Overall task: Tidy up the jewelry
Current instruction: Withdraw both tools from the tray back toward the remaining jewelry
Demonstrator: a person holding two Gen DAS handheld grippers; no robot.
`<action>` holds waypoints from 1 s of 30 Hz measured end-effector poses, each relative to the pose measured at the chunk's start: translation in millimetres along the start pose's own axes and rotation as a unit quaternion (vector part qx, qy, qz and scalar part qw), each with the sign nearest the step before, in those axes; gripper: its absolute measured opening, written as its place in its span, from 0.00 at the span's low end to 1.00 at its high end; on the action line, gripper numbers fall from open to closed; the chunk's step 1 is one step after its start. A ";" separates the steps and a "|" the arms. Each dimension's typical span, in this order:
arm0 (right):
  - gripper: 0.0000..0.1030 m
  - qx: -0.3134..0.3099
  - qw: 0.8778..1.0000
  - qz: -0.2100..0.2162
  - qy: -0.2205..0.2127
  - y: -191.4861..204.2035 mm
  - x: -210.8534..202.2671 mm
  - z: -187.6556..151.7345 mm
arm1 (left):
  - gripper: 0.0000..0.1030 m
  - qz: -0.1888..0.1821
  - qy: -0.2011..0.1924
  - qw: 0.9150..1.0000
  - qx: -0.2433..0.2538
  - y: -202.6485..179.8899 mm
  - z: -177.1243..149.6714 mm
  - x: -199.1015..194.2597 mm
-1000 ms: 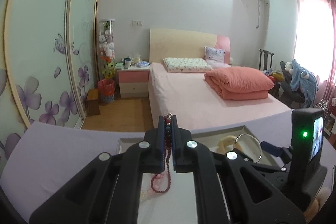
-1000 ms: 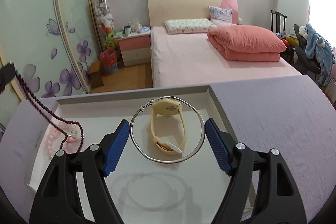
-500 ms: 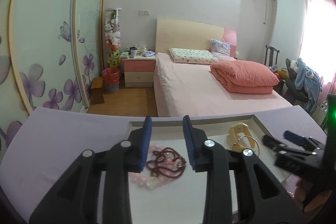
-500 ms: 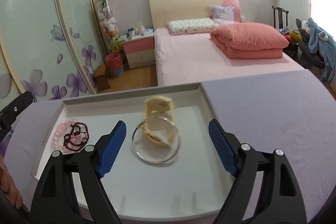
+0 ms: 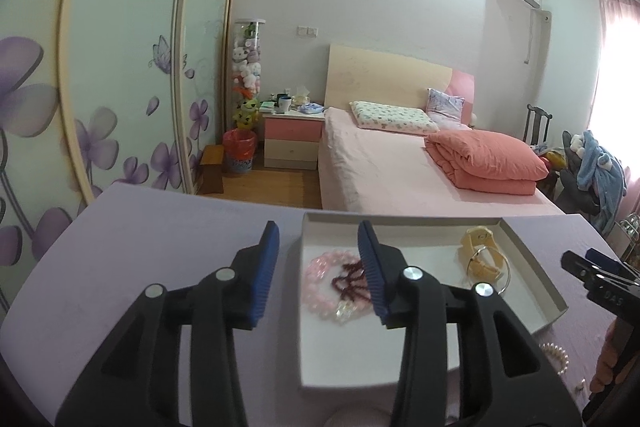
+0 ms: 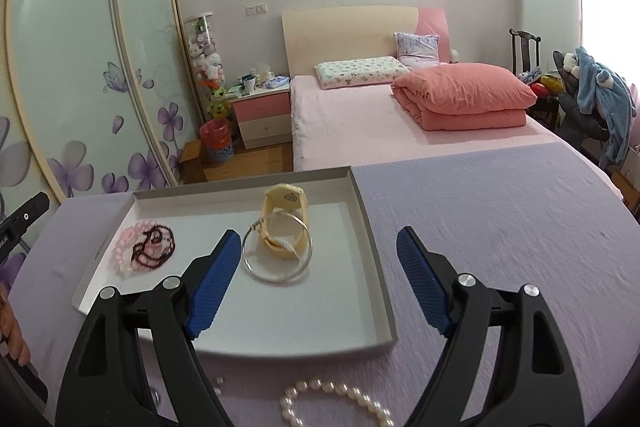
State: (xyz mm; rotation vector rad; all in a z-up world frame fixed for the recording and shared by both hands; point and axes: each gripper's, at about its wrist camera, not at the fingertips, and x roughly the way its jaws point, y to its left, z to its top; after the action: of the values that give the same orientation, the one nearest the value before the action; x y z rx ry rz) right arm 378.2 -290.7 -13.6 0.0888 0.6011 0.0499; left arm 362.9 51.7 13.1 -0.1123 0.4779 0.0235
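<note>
A shallow white tray (image 5: 400, 220) (image 6: 364, 211) lies on the purple cloth. At its left end a dark red bead string (image 5: 347, 279) (image 6: 155, 246) is heaped on a pink bead bracelet (image 5: 320, 297) (image 6: 127, 239). Further right a silver bangle (image 6: 280, 261) (image 5: 494, 273) leans on a yellow watch (image 6: 285, 205) (image 5: 478, 247). My left gripper (image 5: 318, 231) hovers over the tray's left wall, its jaws opening with nothing held. My right gripper (image 6: 319, 237) stands open and empty, near the tray's front. A pearl bracelet (image 6: 334, 397) (image 5: 557, 355) rests on the cloth outside the tray.
The purple-covered table (image 6: 500, 227) stretches wide to the right of the tray. Beyond its far edge are a pink bed (image 6: 380, 123), a nightstand (image 6: 262, 115) and a sliding wardrobe (image 6: 80, 87). A hand (image 6: 12, 335) shows at the left edge.
My left gripper let go of the dark red beads, which dropped onto the pink bracelet, and it shifted left. My right gripper released the silver bangle onto the watch and drew back.
</note>
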 end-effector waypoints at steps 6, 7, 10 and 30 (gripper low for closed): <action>0.76 -0.007 1.000 -0.006 0.010 -12.8 -10.1 -23.2 | 0.43 0.008 0.007 1.000 0.003 5.2 -16.7 -7.2; 0.75 -0.007 1.000 -0.007 0.013 -15.7 -10.6 -26.1 | 0.43 0.008 0.009 1.000 0.003 5.3 -19.3 -7.5; 0.75 -0.005 1.000 -0.008 0.026 -21.9 -10.8 -36.2 | 0.43 0.007 0.016 1.000 0.003 5.3 -27.4 -7.7; 0.64 -0.061 0.994 0.007 0.088 -14.5 -41.0 -93.4 | 0.60 -0.041 0.094 0.995 0.007 -0.4 -107.4 -76.1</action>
State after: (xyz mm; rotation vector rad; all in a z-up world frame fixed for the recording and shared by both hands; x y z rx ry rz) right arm 291.8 -301.6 -68.6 -0.0298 0.7731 0.1087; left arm 246.2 39.4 -46.6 -0.1210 0.6603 -0.0724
